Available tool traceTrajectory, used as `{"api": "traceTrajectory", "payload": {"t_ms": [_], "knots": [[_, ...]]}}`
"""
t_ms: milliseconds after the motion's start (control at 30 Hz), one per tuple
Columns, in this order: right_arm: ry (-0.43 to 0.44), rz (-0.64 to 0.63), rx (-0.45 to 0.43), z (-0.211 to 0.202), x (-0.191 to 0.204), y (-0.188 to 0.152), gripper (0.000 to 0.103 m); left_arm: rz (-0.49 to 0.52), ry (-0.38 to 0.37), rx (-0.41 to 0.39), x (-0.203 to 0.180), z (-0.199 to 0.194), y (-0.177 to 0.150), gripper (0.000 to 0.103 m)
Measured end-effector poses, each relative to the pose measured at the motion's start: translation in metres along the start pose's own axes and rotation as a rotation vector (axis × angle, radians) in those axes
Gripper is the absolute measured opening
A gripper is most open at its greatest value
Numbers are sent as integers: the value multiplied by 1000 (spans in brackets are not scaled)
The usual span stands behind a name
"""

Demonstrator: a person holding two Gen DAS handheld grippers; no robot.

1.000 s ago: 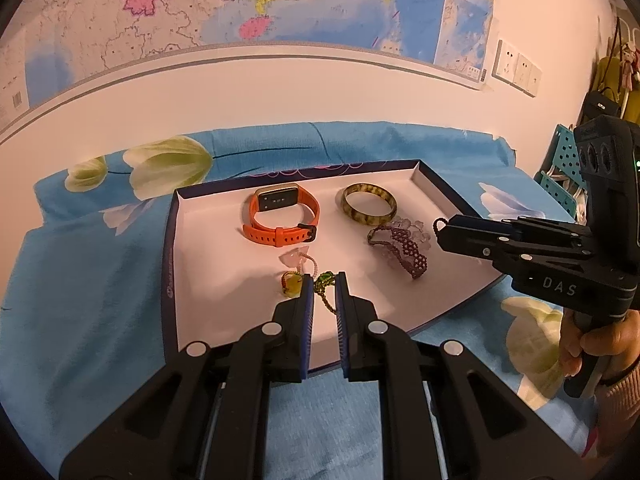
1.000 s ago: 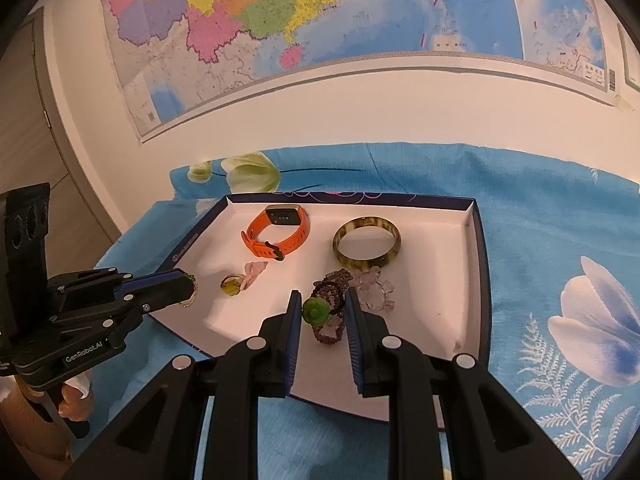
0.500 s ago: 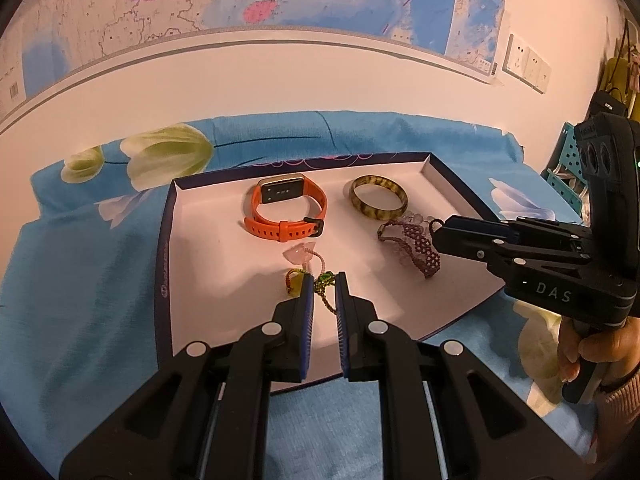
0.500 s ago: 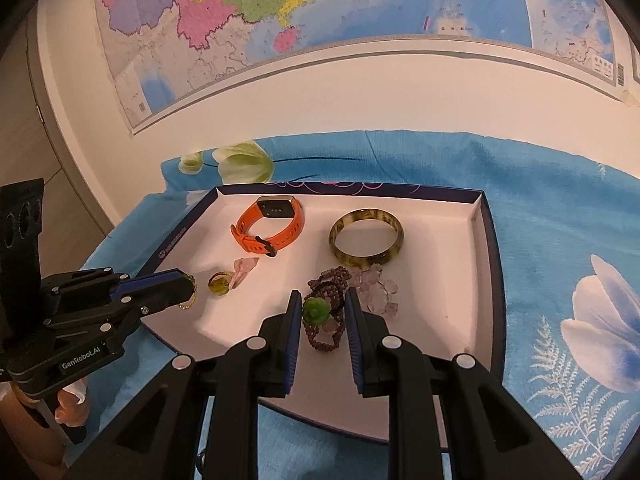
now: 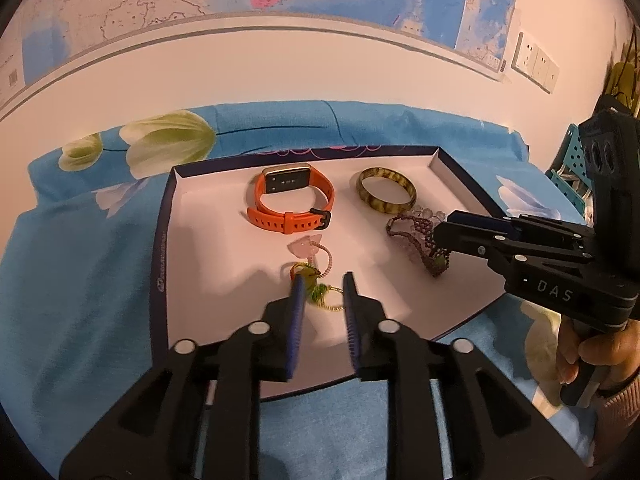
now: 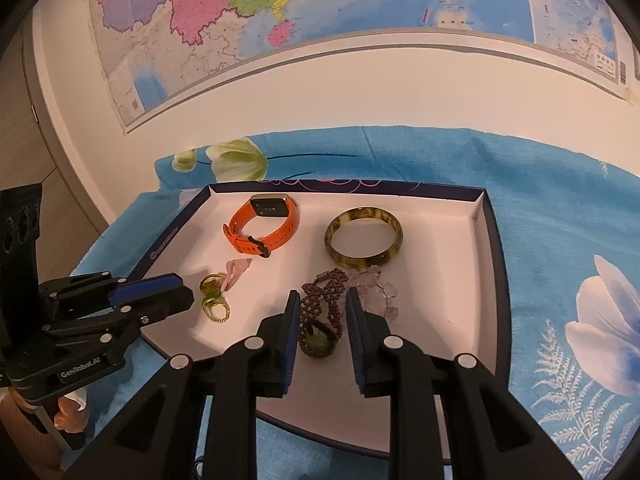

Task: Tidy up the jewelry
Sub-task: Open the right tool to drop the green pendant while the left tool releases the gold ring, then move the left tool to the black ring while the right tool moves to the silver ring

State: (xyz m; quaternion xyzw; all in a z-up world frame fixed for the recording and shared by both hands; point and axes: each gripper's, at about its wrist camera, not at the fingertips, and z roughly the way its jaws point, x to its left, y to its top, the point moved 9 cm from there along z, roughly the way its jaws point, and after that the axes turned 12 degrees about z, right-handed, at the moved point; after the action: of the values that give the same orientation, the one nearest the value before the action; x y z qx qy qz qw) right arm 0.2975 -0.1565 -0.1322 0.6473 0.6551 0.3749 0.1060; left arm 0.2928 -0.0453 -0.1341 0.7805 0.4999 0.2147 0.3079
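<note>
A white tray with a dark rim holds the jewelry. In it lie an orange smart band, a mottled bangle, a clear crystal bracelet, a pink bead string and a green-and-gold necklace. My left gripper is open over the necklace. My right gripper is open above a maroon beaded bracelet with a green stone, which rests on the tray.
The tray sits on a blue floral cloth. A wall with a map stands behind. A teal perforated rack is at the far right.
Both grippers have opened. The left one let go of the green-and-gold necklace, and the right one let go of the maroon bracelet; both pieces now lie on the tray.
</note>
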Motion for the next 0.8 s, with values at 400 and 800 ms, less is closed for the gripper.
{"api": "traceTrajectory", "payload": {"t_ms": [400,800], "knots": [[42,-1,-26,-32,2,-7,30,25,5,-85,-5,-45,-2,38],[84,-65,37,-60,22,-61,34,83,-55,-75,-40,-66,-38,40]]}}
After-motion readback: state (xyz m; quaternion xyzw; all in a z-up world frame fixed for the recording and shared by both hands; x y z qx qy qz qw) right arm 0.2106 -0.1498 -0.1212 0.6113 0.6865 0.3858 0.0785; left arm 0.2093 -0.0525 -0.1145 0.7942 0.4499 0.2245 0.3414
